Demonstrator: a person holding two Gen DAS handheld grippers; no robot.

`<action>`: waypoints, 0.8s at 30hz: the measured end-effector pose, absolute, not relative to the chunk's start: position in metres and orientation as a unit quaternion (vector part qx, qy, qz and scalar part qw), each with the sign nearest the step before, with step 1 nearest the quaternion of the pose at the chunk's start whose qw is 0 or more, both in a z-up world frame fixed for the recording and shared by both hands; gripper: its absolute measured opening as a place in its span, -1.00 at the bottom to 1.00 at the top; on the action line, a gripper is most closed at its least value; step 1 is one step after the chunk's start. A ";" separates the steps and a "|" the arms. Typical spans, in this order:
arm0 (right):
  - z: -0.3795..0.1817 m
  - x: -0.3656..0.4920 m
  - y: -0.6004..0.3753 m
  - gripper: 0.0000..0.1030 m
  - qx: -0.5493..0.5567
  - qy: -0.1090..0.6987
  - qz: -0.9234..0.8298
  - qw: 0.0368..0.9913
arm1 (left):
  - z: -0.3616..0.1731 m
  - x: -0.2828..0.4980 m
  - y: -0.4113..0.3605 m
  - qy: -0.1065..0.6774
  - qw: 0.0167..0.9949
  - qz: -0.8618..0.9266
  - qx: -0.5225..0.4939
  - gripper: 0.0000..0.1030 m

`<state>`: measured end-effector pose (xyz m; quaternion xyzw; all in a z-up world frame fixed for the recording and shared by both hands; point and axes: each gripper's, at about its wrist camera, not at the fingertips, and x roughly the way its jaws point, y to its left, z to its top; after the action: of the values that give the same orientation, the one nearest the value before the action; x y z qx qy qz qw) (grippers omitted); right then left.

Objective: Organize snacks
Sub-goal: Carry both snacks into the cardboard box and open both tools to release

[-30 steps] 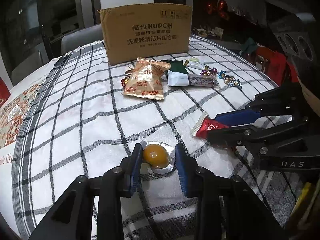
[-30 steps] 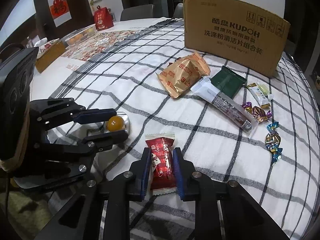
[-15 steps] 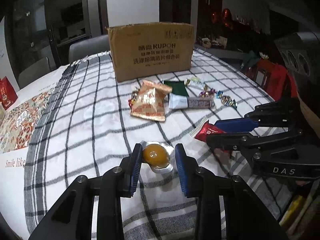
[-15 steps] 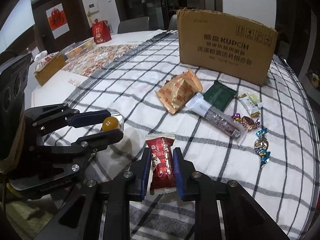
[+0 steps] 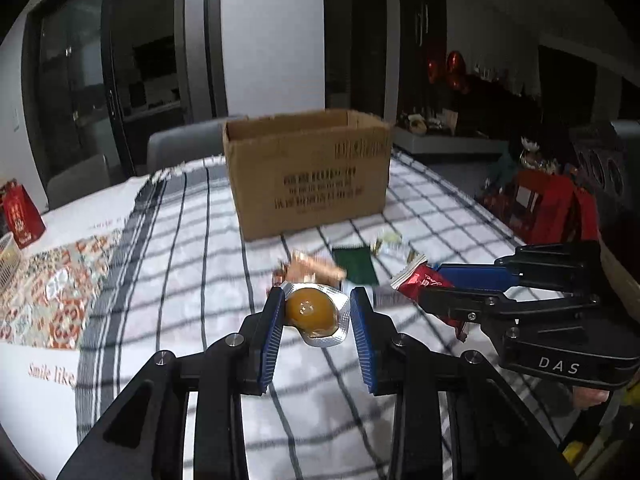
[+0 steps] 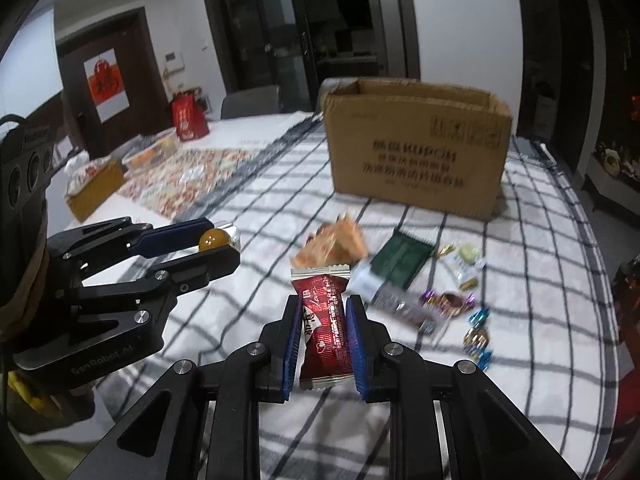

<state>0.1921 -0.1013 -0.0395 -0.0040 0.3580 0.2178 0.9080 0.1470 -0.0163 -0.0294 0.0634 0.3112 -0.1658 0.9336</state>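
Observation:
My left gripper (image 5: 316, 314) is shut on a yolk snack in a silver blister pack (image 5: 314, 310) and holds it above the checked cloth; it also shows in the right wrist view (image 6: 214, 239). My right gripper (image 6: 322, 322) is shut on a red snack packet (image 6: 324, 328) and holds it off the table; the packet also shows in the left wrist view (image 5: 424, 284). An open cardboard box (image 6: 416, 160) stands at the back of the table. An orange biscuit bag (image 6: 336, 242), a green packet (image 6: 404, 262), a long white bar (image 6: 396, 300) and wrapped candies (image 6: 476, 334) lie before it.
The checked tablecloth (image 6: 520, 264) covers the table. A patterned mat (image 5: 48, 300), a red gift bag (image 6: 188, 118) and a tissue box (image 6: 94, 188) stand to the left. Red bags (image 5: 548, 208) are off the table's right edge. Chairs stand behind the box.
Both grippers have lifted their snacks off the cloth and risen, so the box's open top now shows. The loose snacks on the table have not moved.

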 end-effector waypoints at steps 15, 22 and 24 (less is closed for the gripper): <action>0.027 0.232 -0.129 -0.54 0.028 0.279 0.182 0.943 | 0.025 0.192 -0.026 0.262 0.949 -0.163 0.057 -0.36; 0.052 0.263 -0.135 -0.54 0.040 0.263 0.180 0.947 | 0.050 0.222 -0.028 0.246 0.954 -0.165 0.048 -0.36; 0.058 0.270 -0.135 -0.54 0.041 0.261 0.179 0.948 | 0.057 0.232 -0.029 0.244 0.954 -0.167 0.044 -0.36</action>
<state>0.2704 -0.1349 0.0584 0.0411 0.2607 0.1789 0.9478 0.2321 -0.0287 0.0569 0.0439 0.2438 -0.1675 0.9543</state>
